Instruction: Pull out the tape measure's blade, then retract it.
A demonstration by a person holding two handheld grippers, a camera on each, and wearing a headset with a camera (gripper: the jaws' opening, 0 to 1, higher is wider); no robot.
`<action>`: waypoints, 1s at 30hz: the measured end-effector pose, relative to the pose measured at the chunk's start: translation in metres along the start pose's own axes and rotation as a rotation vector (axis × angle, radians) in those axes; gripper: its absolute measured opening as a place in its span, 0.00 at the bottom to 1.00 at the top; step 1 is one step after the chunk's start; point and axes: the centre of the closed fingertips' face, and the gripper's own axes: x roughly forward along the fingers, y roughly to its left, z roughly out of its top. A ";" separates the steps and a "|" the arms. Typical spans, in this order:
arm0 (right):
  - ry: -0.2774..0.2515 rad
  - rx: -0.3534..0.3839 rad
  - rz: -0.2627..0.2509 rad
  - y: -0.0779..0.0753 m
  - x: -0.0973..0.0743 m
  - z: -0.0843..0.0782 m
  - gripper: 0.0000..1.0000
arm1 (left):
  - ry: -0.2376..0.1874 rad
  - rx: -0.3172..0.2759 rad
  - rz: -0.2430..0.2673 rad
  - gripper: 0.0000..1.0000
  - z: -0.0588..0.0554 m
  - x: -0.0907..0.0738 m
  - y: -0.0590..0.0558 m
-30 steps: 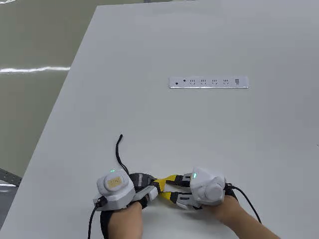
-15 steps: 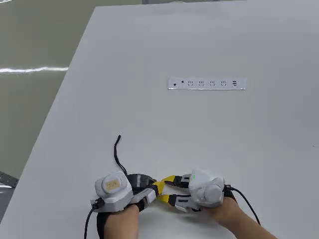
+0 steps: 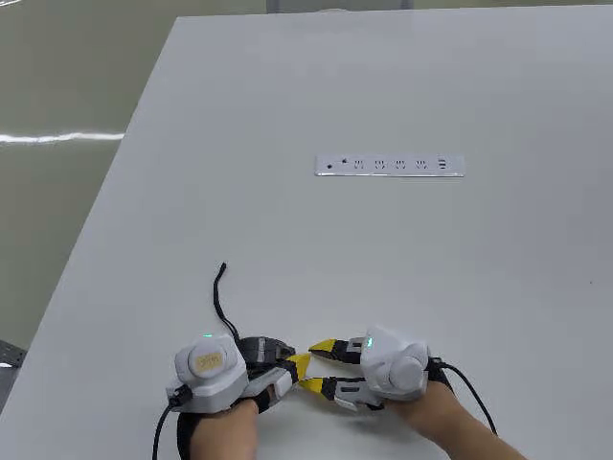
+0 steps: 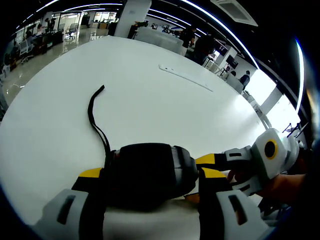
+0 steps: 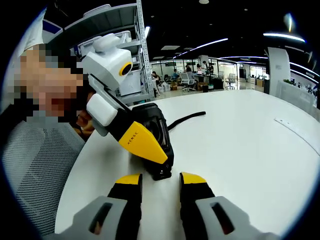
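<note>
Left gripper view: tape measure point(image 4: 145, 172) between jaws.

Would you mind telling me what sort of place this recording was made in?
Most likely an open-plan office or lab floor: a large white table with a power strip on it, rows of desks and office chairs behind, and long ceiling light strips overhead.

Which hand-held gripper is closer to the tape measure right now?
Left. The left hand-held gripper clamps the tape measure; the right hand-held gripper sits just at its corner, jaws apart.
</note>
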 end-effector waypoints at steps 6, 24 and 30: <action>0.004 0.014 -0.012 0.000 -0.007 0.000 0.30 | 0.019 0.077 -0.019 0.74 -0.004 0.000 0.000; -0.001 0.056 -0.069 0.004 -0.026 -0.002 0.32 | 0.029 0.176 -0.091 0.72 -0.012 -0.008 0.003; 0.001 0.069 -0.084 0.006 -0.033 -0.004 0.33 | 0.033 0.204 -0.121 0.72 -0.016 -0.011 0.003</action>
